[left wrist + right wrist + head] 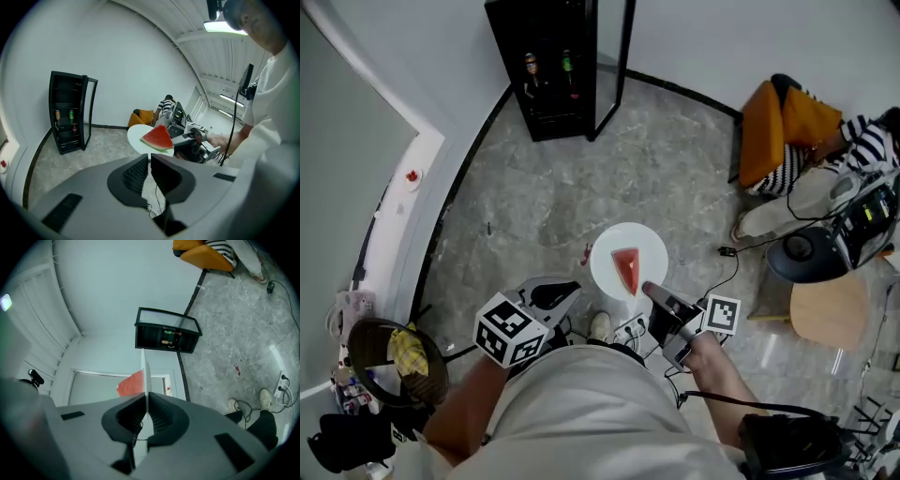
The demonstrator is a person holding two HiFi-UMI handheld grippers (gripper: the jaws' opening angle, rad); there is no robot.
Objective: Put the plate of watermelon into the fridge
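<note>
My right gripper (pixel 652 292) (pixel 146 409) is clenched on the near rim of the white plate (pixel 645 246). In the right gripper view the plate (pixel 146 376) stands edge-on between the pads. It hangs level above the floor, mid-frame in the head view. The watermelon slice (pixel 626 270) (pixel 158 138) lies flat on it, its long axis running up and down that frame. In the left gripper view its point is up and its green rind low. My left gripper (pixel 568 292) (pixel 149 165) sits lower left of the plate, apart from it, jaws pressed together on nothing. The black fridge (pixel 551 66) stands at upper centre with its door open and bottles (pixel 531 66) on a shelf.
</note>
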